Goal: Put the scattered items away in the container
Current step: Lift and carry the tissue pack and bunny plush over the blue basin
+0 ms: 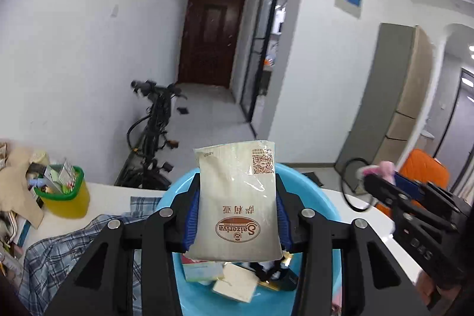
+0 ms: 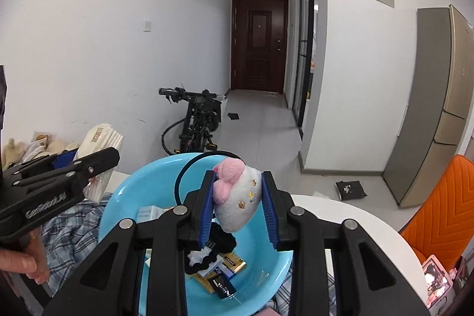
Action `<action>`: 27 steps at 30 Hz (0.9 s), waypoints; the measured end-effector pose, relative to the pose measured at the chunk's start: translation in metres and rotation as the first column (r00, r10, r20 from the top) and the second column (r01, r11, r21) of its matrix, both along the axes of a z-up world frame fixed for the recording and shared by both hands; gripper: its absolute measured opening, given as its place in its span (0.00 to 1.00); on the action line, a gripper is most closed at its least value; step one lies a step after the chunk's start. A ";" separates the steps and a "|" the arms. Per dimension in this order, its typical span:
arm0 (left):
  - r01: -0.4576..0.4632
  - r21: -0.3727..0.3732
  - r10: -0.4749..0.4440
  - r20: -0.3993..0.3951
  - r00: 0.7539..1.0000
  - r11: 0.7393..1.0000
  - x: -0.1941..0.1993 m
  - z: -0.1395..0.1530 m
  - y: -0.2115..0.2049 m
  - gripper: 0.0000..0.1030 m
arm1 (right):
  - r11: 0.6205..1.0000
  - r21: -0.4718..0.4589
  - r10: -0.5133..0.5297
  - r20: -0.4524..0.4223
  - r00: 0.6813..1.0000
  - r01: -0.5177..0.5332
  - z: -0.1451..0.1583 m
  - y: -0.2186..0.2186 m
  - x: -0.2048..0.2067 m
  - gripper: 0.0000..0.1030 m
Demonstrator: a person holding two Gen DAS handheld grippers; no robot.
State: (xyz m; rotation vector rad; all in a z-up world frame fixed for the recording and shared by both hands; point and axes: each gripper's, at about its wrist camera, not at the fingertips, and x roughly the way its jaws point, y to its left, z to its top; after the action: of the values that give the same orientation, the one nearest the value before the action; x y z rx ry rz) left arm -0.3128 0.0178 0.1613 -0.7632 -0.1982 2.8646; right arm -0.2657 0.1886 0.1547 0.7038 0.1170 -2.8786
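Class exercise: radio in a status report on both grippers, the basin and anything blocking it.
Left gripper shut on packet, above blue basin. Right gripper shut on plush headband, also over basin. Nothing blocking the drop.

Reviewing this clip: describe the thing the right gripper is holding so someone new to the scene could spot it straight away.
Find the light blue basin on the white table. Above it, the right gripper is shut on a small plush toy: white body, pink tufts on top, gold specks, with a thin black loop attached. Everything lying in the basin below is flat packets and boxes; this is the only soft toy.
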 end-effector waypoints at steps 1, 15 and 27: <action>-0.006 -0.013 0.007 0.010 1.000 1.000 -0.010 -0.001 -0.001 0.44 | 1.000 0.004 0.004 0.009 1.000 -0.004 -0.001 -0.002 -0.004 0.28; -0.004 0.013 0.002 0.114 0.994 1.000 -0.055 -0.011 -0.003 0.44 | 0.994 -0.029 -0.096 0.162 0.982 0.102 -0.008 0.011 -0.064 0.28; 0.025 -0.020 -0.017 0.357 0.934 0.999 -0.068 -0.022 0.013 0.44 | 0.985 0.015 -0.163 0.444 0.881 0.174 -0.015 0.041 -0.087 0.28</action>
State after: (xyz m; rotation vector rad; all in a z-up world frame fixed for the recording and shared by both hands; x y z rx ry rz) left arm -0.3806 0.0306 0.1393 -1.2804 -0.1989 2.6878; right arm -0.3529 0.2295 0.1402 1.4071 -0.0451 -2.7792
